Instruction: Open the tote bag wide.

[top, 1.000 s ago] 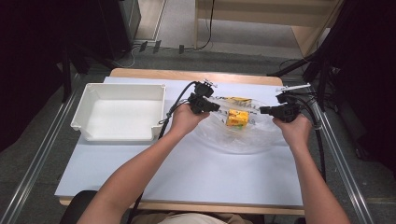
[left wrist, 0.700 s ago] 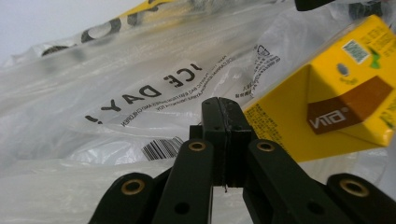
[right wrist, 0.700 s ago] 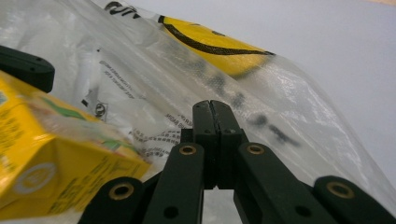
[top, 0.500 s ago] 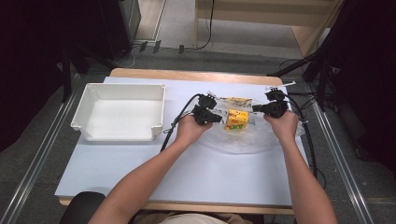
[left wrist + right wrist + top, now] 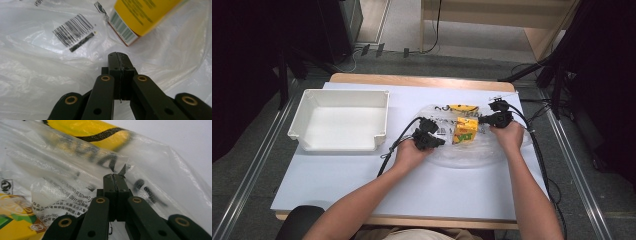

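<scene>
Two grippers (image 5: 439, 141) (image 5: 484, 120) pinching plastic bag (image 5: 472, 155); yellow carton (image 5: 465, 130) upright inside.

Since 1 second ago the left gripper (image 5: 435, 140) has drawn back toward the person and a little to the left, from beside the yellow carton (image 5: 465, 130) to a spot near the front-left part of the clear plastic bag (image 5: 472, 155); the right gripper (image 5: 486, 119) has come inward from the bag's right edge to just beside the carton; the carton, which lay low and flat inside the bag, now stands taller, its green-and-yellow face showing; the bag's film has shifted with the 2 grippers, bunching nearer the person.
</scene>
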The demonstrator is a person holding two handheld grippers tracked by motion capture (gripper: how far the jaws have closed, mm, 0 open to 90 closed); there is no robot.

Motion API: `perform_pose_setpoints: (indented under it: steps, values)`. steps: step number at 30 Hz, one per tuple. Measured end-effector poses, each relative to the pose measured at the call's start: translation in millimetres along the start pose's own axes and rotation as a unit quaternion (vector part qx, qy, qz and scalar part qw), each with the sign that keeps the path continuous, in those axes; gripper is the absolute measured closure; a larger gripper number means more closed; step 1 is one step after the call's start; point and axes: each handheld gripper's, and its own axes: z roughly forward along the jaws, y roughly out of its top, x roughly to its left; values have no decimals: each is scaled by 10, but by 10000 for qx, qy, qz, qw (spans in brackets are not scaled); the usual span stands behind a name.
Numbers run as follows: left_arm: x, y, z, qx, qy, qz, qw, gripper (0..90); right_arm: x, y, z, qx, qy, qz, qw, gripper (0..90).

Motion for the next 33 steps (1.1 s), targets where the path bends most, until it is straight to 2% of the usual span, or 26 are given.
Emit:
perform_pose_setpoints:
  steps: [2,3,6,7,12,15,19,23,24,25,26,28,29,32,33]
  values:
    - [-35,-61,-33,17,-55,30,10000,900,-6,-3,23,29,-38,-11,10000,900]
    - [-76,-116,-59,30,-63,125,9999,900,-12,-4,27,10,-56,38,10000,900]
    - [-119,-171,-87,44,-99,194,9998,900,-22,-1,29,-2,-112,35,9999,900]
    - [-152,-233,-122,56,-120,263,9996,900,-27,0,29,-5,-127,39,9999,900]
    - [-189,-354,-191,37,-172,307,9994,900,-58,16,34,-11,-154,106,9998,900]
    - [-233,-443,-240,3,-169,397,9991,900,-90,25,29,-46,-297,105,9995,900]
    - [-246,-491,-264,-18,-172,401,9990,900,-133,26,9,-31,-465,45,9989,900]
    - [-293,-540,-305,127,-263,483,9984,900,-245,42,-23,6,-705,211,9973,900]
    - [-293,-540,-305,127,-263,483,9984,900,-245,42,-23,6,-705,211,9973,900]
    - [-303,-563,-319,153,-335,439,9984,900,-301,32,-33,-50,-747,279,9968,900]
    - [-303,-563,-319,153,-335,439,9984,900,-301,32,-33,-50,-747,279,9968,900]
    - [-304,-568,-334,189,-331,449,9983,900,-314,25,-35,-121,-832,438,9955,900]
    - [-302,-547,-353,156,-381,428,9982,900,-298,29,-35,-98,-884,417,9952,900]
    - [-311,-501,-375,96,-406,431,9982,900,-256,40,-50,12,-806,423,9958,900]
    - [-307,-469,-383,83,-438,448,9980,900,-220,37,-100,-64,-648,432,9969,900]
